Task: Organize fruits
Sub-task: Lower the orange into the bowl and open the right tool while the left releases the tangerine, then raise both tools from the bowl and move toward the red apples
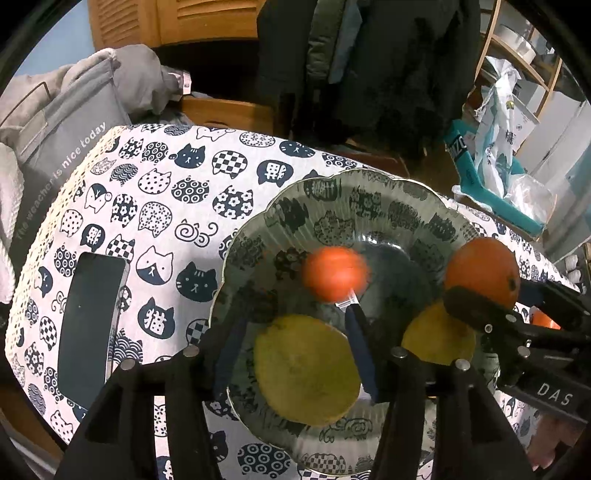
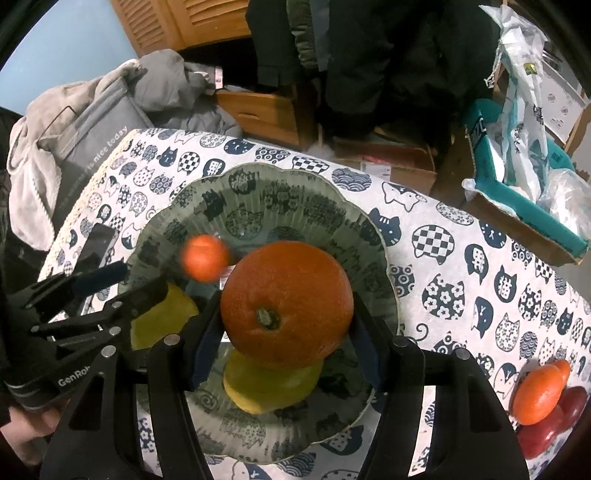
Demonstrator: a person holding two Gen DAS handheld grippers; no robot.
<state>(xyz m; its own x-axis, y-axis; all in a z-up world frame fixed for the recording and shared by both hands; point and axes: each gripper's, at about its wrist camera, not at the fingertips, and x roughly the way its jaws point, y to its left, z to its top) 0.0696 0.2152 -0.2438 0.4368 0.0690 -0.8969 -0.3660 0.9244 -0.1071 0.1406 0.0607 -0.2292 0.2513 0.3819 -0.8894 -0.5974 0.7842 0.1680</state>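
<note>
Fruit over a glass plate (image 2: pixel 373 236) on a cat-print surface (image 2: pixel 461 266).

Seen only from the right wrist: right tongs (image 2: pixel 286 345) clenched on a large orange (image 2: pixel 286 302) above a yellow fruit (image 2: pixel 269 384); spare fruit pile (image 2: pixel 543 402) at the surface edge. Seen only from the left wrist: left tongs (image 1: pixel 295 325) released, small blurred orange (image 1: pixel 336 273) beyond their tips; phone (image 1: pixel 88 325). Beyond: wooden cabinet (image 1: pixel 207 18), hanging clothes (image 1: pixel 369 55).

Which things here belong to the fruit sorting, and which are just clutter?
Job: big orange, small orange, two yellow fruits, glass plate, fruit pile.
Lying about: phone, grey bag, teal box.
</note>
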